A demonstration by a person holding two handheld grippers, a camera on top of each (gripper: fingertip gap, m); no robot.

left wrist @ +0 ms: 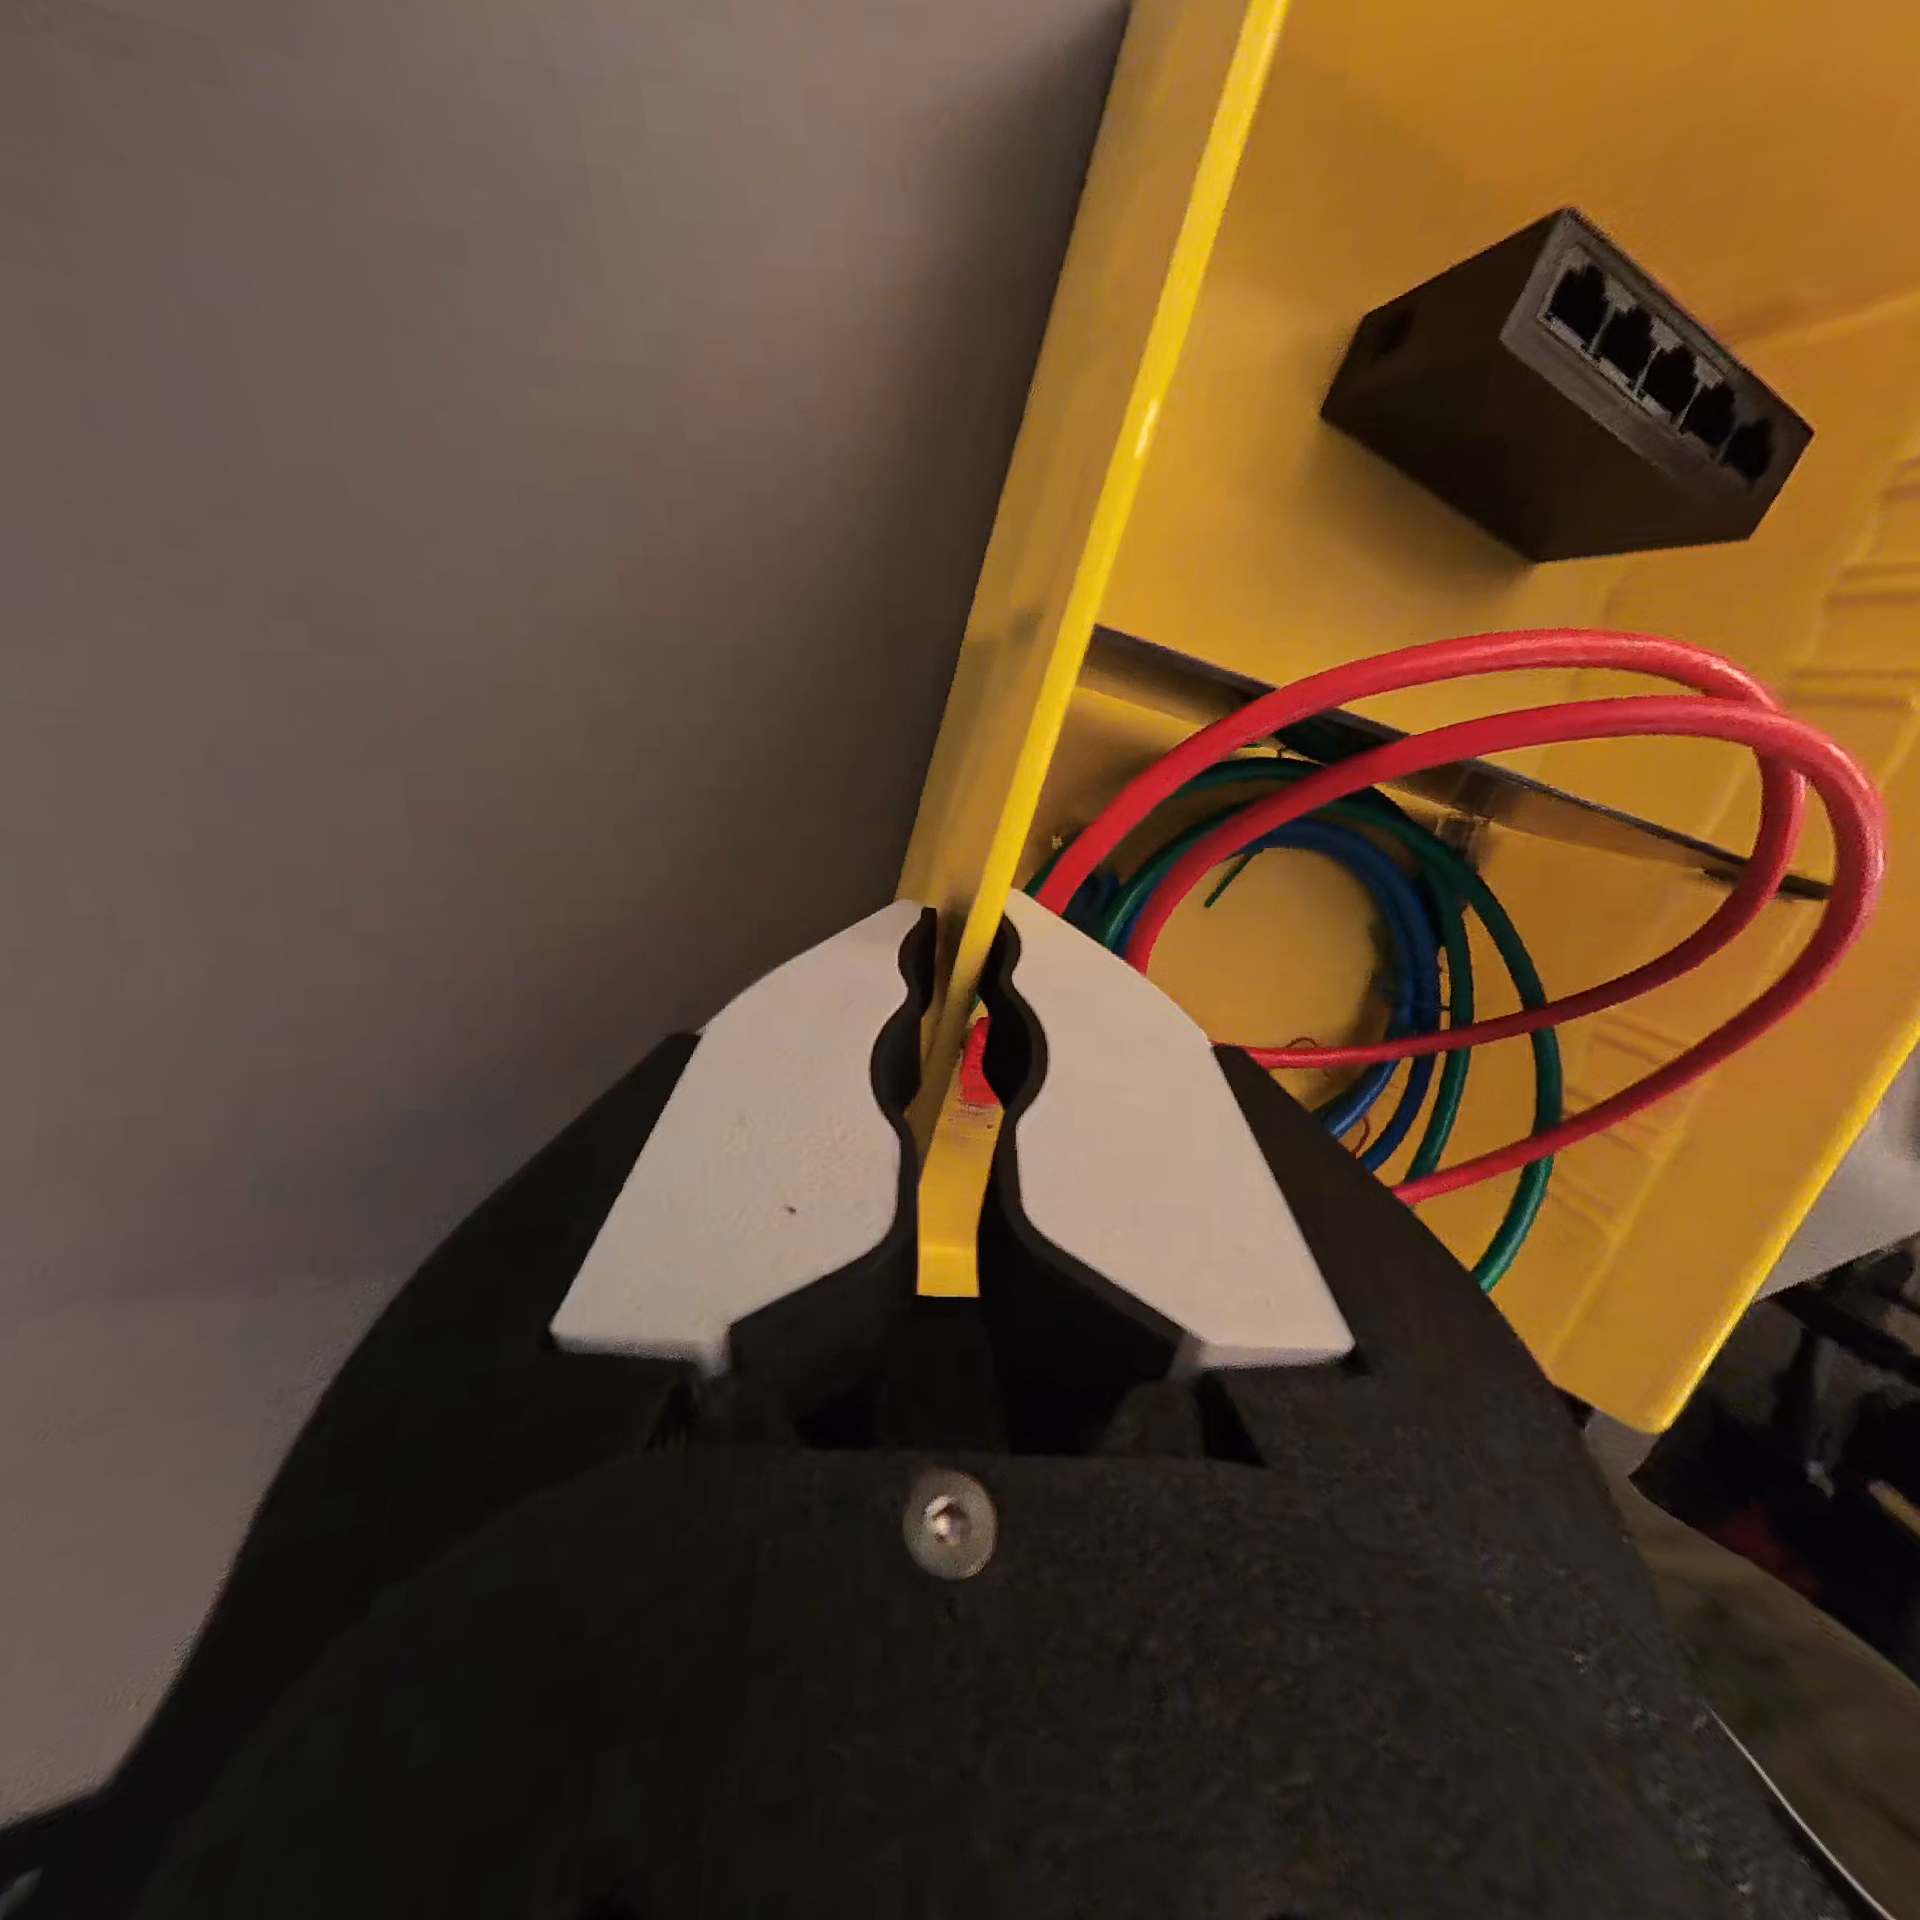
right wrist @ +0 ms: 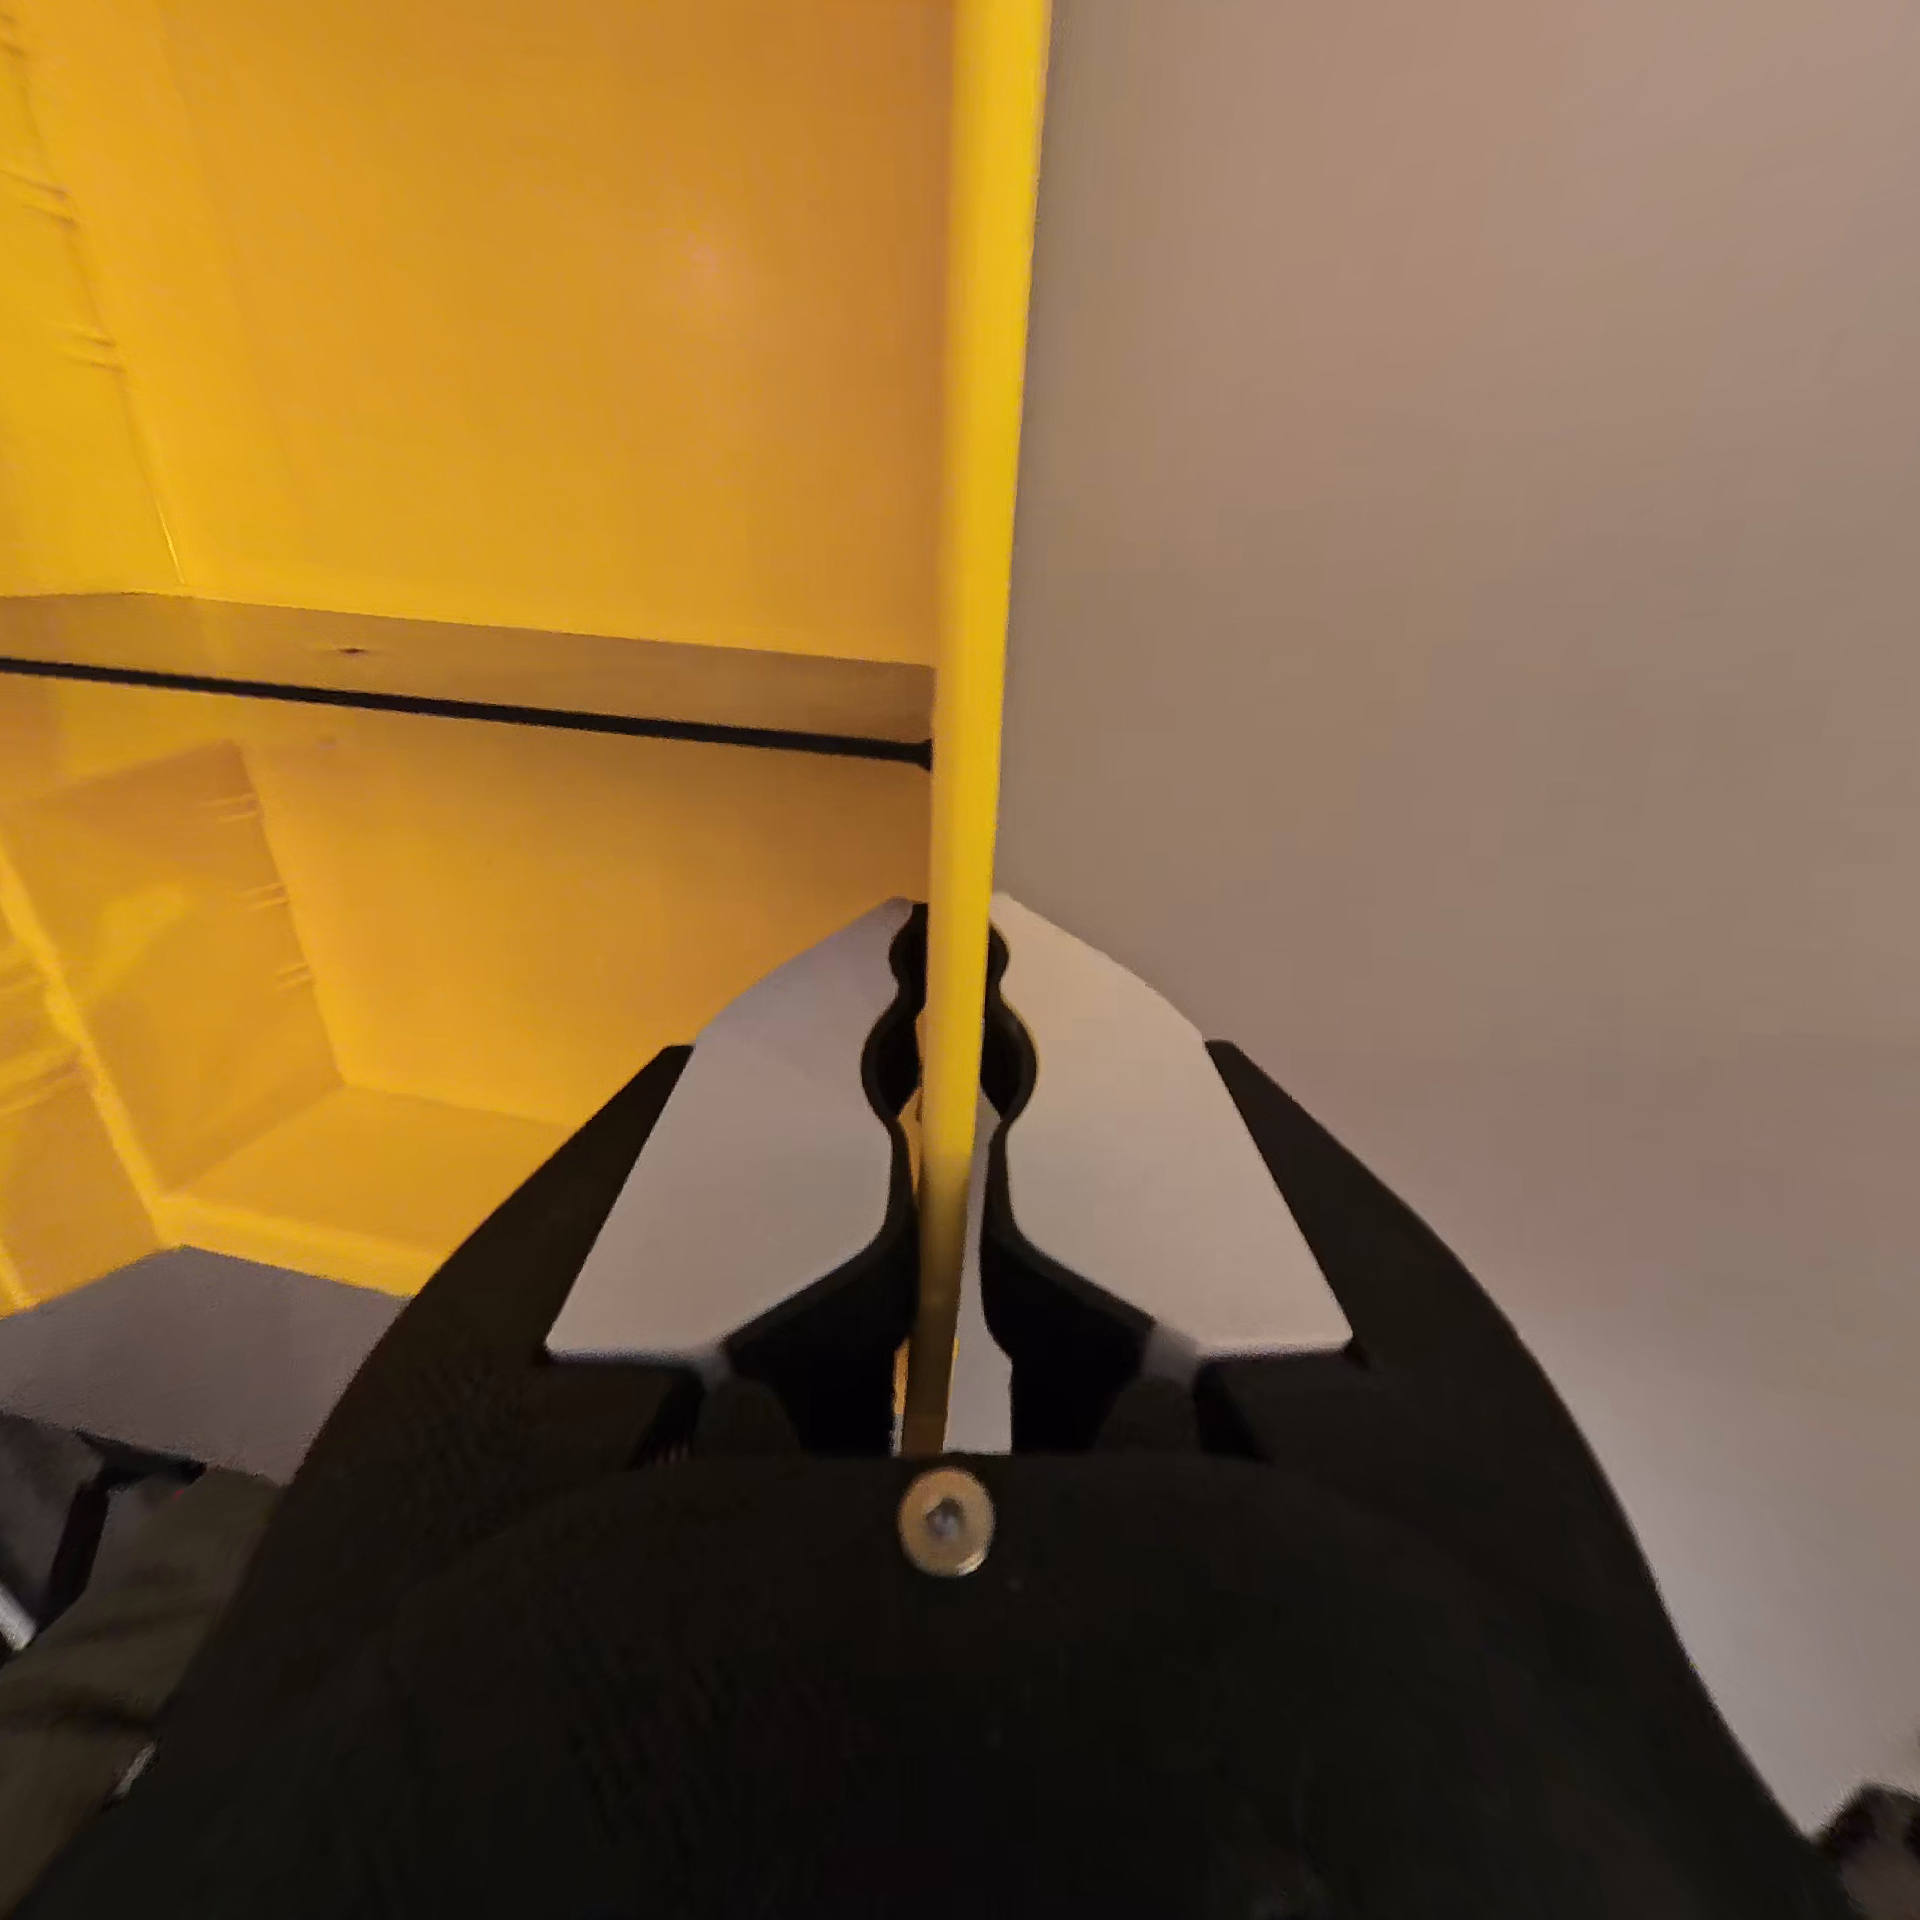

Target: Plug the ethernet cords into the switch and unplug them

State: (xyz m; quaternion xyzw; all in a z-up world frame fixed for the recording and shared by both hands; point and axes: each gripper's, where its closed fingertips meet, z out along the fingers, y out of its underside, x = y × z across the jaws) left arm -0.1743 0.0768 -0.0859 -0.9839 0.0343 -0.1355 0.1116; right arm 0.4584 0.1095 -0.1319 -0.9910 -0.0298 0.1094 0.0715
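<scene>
Left wrist view: the left hand-held gripper (left wrist: pixel 961 997) and right hand-held gripper (right wrist: pixel 951 997) each clench a yellow bin (left wrist: pixel 1351 156) wall; inside, the switch (left wrist: pixel 1579 405) shows empty ports, cords (left wrist: pixel 1455 935) coiled below, plugging not begun.

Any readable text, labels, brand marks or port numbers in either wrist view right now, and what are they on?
None readable.
Black switch: no legible markings or port numbers on its face.
Yellow box: faint embossed ridges only, no lettering visible.
Cords and both grippers, left and right: no print visible.
</scene>
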